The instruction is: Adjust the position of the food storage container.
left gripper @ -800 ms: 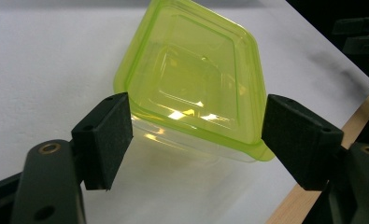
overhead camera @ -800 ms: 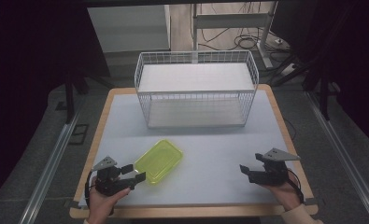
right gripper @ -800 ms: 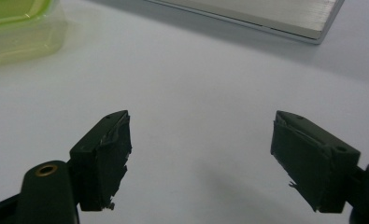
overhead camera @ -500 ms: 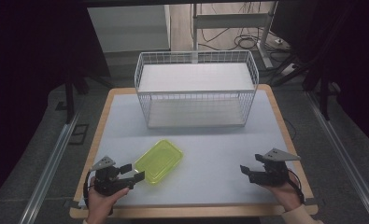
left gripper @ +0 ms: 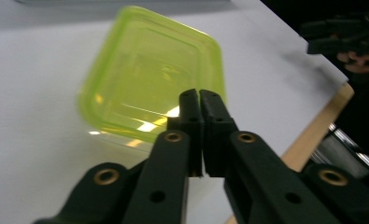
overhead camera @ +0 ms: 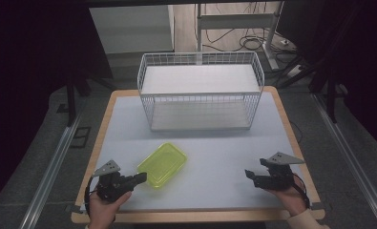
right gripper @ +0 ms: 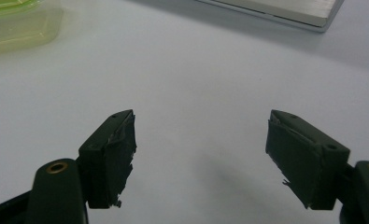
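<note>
Pale grey tabletop (overhead camera: 214,157), with a translucent lime-green plastic lidded container (overhead camera: 162,163) lying near its front left.

Thin, stiff and light, the container probably slides easily; its raised rim on the near short edge looks the safest hold. Left gripper (overhead camera: 139,178) points at that edge, jaws pressed together on nothing, tips just short of the plastic. Right gripper (overhead camera: 248,174) rests well apart at front right, jaws spread and empty. White wire basket (overhead camera: 200,90) stands behind. Against the earlier frames, nothing has visibly shifted.
</note>
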Demonstrator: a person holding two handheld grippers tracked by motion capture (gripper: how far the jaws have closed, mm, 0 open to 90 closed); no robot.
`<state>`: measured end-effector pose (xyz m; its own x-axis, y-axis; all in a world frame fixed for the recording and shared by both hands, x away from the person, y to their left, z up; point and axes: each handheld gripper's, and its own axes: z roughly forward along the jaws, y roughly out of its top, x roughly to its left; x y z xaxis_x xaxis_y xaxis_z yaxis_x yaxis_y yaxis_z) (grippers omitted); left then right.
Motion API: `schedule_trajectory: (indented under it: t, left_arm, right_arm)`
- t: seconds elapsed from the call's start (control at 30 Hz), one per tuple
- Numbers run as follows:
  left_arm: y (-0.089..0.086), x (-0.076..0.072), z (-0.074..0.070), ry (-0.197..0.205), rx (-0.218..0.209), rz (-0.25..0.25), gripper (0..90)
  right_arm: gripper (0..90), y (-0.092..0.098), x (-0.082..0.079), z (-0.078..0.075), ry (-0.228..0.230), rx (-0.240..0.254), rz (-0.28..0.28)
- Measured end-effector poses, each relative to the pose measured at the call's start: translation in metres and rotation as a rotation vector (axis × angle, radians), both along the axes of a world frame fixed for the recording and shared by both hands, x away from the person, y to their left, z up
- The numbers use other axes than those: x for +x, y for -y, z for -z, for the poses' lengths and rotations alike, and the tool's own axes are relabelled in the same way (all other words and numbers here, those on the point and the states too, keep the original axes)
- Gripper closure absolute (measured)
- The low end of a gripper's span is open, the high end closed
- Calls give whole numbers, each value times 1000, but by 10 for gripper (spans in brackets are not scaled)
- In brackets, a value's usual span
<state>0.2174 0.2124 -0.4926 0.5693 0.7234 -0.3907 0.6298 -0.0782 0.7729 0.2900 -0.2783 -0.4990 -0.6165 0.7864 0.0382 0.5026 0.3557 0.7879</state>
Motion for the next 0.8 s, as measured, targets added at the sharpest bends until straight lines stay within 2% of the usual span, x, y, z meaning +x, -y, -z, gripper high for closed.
schedule_trajectory:
  t: [0.1,0.13,0.3,0.33,0.43,0.47,0.57,0.67,0.8]
  left_arm:
    - [6,0,-2,-3,14,20,900]
    - [13,-1,-3,-5,26,42,900]
    - [28,-2,-4,-24,44,86,900]
    - [37,-2,-3,-33,64,107,900]
    - [46,-2,-2,-41,85,126,900]
    - [54,-2,0,-48,105,139,900]
    - [60,-2,1,-55,122,148,900]
    - [71,0,5,-67,171,154,900]
    - [75,2,9,-82,190,154,900]
  right_arm:
    - [246,0,0,1,-4,-2,0]
    - [247,0,0,1,-4,-4,0]
    - [247,-1,0,1,-7,-2,1]
    - [247,-1,0,1,-7,-2,1]
    - [247,-2,0,1,-8,-5,-1]
    - [247,-2,0,1,-8,-7,-2]
    - [247,-2,0,2,-9,-4,-2]
    - [247,-3,0,2,-9,-7,-4]
    - [247,-3,0,2,-7,-10,-4]
